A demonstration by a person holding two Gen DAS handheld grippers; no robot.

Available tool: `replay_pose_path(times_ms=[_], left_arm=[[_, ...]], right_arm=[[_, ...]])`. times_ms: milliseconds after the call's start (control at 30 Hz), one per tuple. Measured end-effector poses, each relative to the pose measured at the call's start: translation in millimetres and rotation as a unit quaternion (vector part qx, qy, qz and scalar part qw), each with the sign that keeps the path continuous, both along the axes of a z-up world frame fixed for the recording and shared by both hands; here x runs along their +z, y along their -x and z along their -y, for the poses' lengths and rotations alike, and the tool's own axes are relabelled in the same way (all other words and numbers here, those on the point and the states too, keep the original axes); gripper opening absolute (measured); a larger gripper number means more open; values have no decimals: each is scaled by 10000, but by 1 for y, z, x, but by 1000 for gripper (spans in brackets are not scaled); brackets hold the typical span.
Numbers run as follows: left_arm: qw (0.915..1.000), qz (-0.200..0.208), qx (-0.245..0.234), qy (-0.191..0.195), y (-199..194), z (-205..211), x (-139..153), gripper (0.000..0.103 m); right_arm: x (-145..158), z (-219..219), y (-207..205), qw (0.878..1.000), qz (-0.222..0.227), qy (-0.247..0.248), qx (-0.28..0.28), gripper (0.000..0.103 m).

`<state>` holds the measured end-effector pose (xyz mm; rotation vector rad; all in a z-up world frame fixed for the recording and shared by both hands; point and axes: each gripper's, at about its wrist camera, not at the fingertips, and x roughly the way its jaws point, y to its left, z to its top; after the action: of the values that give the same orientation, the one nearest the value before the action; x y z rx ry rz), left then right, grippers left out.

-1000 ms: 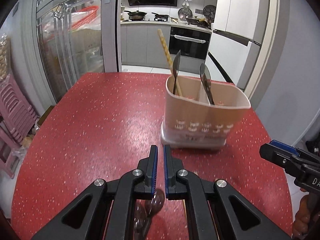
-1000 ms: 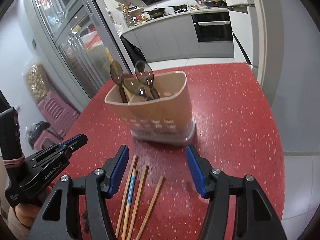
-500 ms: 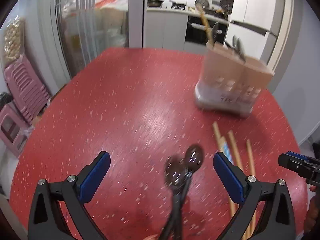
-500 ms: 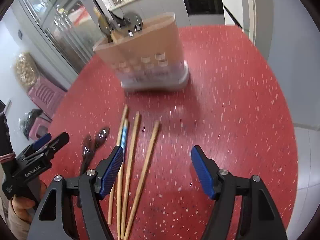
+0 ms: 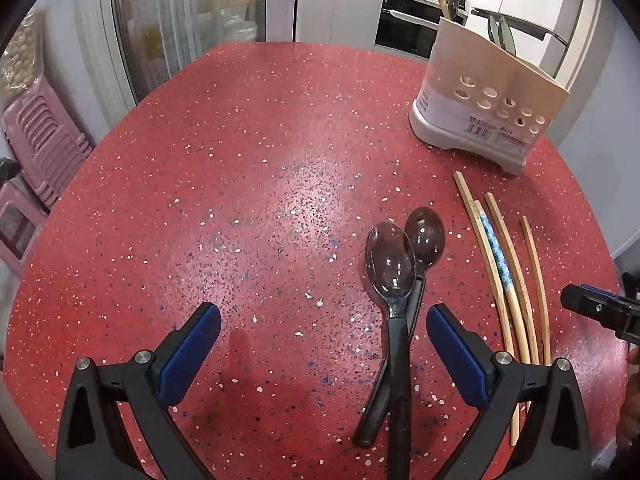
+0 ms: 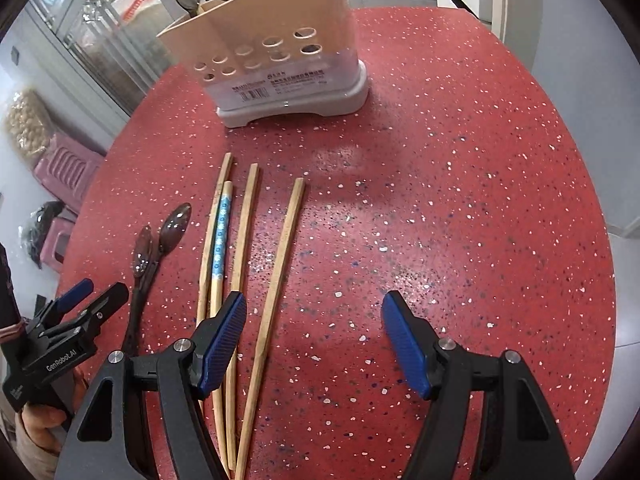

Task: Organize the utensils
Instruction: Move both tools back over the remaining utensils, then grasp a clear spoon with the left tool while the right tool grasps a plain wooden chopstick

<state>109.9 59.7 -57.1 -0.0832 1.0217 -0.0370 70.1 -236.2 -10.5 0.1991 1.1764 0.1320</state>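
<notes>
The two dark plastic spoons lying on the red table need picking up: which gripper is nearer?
Left gripper: spoons' handles lie between its open fingers. Right gripper hovers over the chopsticks.

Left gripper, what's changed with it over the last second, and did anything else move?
The left gripper went from shut to wide open and pulled back from the utensil holder, now hovering over the two spoons. The right gripper stayed open, also backing away. Chopsticks and holder stayed put.
</notes>
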Motion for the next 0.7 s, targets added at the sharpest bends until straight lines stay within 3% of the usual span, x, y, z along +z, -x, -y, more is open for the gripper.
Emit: replay_pose_path(times_ms=[200, 533, 700], left_arm=[[10000, 14, -86, -35, 10, 6, -2, 103], [9998, -59, -163, -87, 12, 16, -11, 103], [9994, -39, -309, -124, 15, 20, -11, 93]], right_arm=[[-5, -6, -5, 9999, -29, 113, 37, 72], [-8, -26, -18, 9987, 9, 467, 198, 60], [-9, -35, -23, 9970, 42, 711, 308, 51]])
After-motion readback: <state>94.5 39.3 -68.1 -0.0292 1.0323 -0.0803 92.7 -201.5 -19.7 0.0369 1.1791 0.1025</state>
